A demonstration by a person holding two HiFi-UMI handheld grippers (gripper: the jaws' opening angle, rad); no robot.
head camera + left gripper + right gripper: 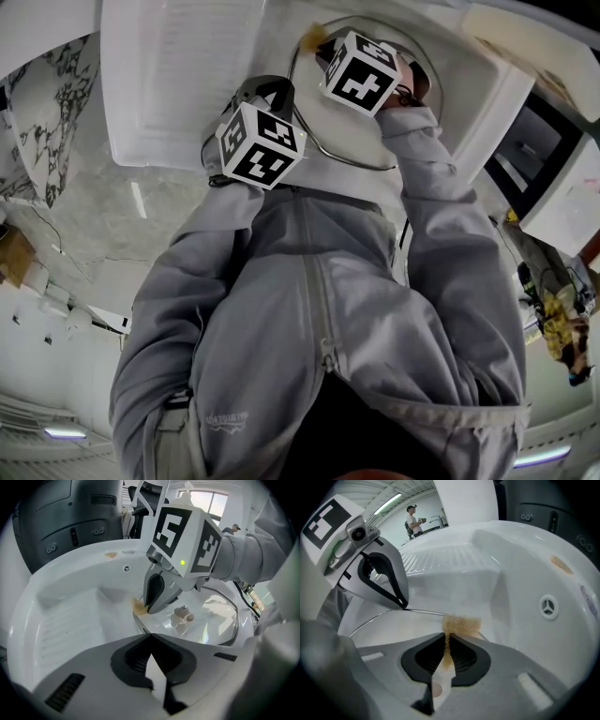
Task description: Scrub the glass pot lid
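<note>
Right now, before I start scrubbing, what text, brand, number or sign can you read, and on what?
No word or number is legible.
jacket hem: small logo print, too blurred to read.
sink wall: round three-spoke emblem, no lettering.
faint label on the sink: too blurred to read.
marker cubes: black-and-white patterns only.

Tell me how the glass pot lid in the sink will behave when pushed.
The glass pot lid looks stiff and smooth, so on the glossy white sink it will likely slide rather than flex. Its domed shape with a knob suggests it may rock if pressed near the rim. Being glass, it probably chips if knocked.
</note>
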